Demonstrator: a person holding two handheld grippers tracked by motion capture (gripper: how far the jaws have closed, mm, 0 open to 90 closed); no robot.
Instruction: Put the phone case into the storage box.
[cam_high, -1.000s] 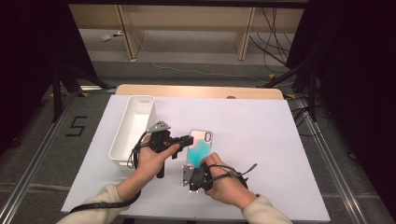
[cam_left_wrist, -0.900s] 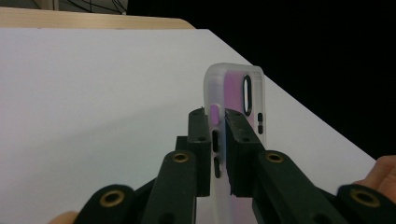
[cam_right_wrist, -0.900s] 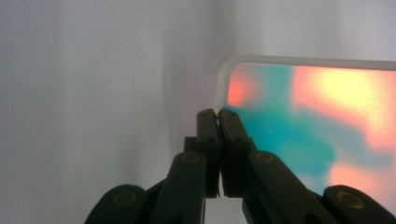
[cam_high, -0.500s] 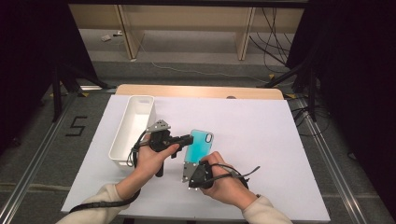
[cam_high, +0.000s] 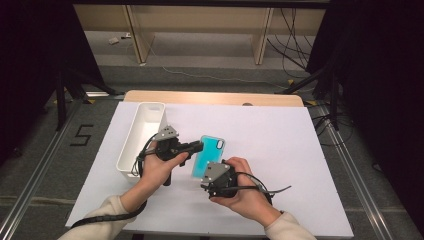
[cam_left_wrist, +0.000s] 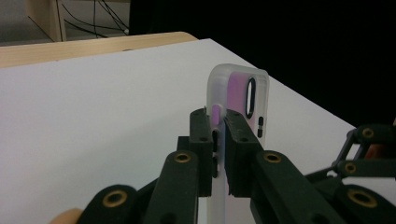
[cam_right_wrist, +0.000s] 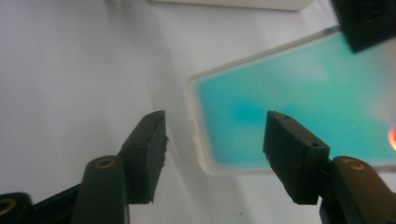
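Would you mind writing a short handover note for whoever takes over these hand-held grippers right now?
Left hand-held gripper: shut on the long edge of the phone case, holding it just above the table.
Right hand-held gripper: open, jaws either side of the case's near corner, not gripping.
White bin: at the table's left, beside the left hand.
Done: case gripped by the left.
Left: probably close the right on the case; where it goes next is unclear.
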